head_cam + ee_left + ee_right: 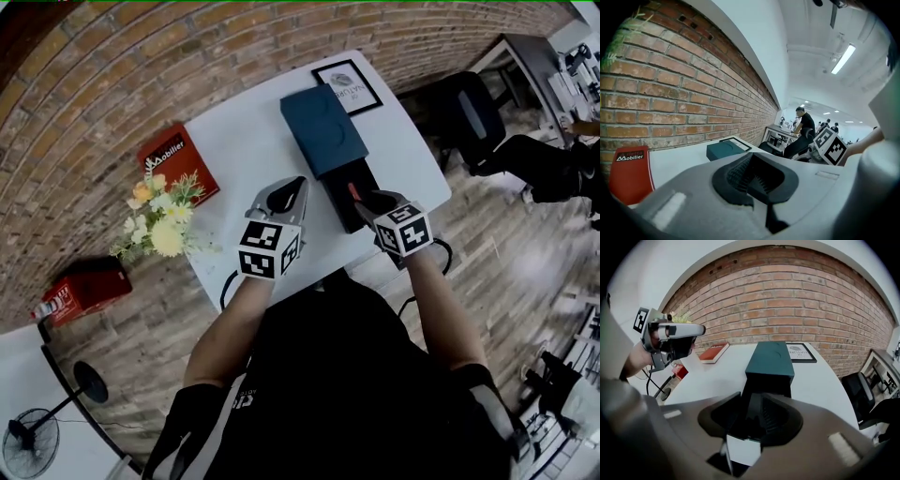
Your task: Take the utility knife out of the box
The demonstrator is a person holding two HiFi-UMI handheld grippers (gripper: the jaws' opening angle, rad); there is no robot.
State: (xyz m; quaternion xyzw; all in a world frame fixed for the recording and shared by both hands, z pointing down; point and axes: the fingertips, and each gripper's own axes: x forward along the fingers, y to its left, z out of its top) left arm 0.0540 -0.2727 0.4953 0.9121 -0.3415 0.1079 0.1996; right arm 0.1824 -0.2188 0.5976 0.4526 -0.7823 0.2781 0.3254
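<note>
White worktop (244, 141), brick wall (141, 56): open right gripper (370, 199) over orange-tipped utility knife (354, 191) in teal box (323, 127), likely light, rigid; grip mid-handle; left gripper (289, 187) clenched, empty.

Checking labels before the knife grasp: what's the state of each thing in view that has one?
box: flat on the table, drawer slid out toward the person
drawer: open
utility knife: in the drawer, orange end showing, apparently not gripped
left gripper: jaws together, empty, left of the box
right gripper: jaws apart, over the drawer
red book: closed, flat on the table
</note>
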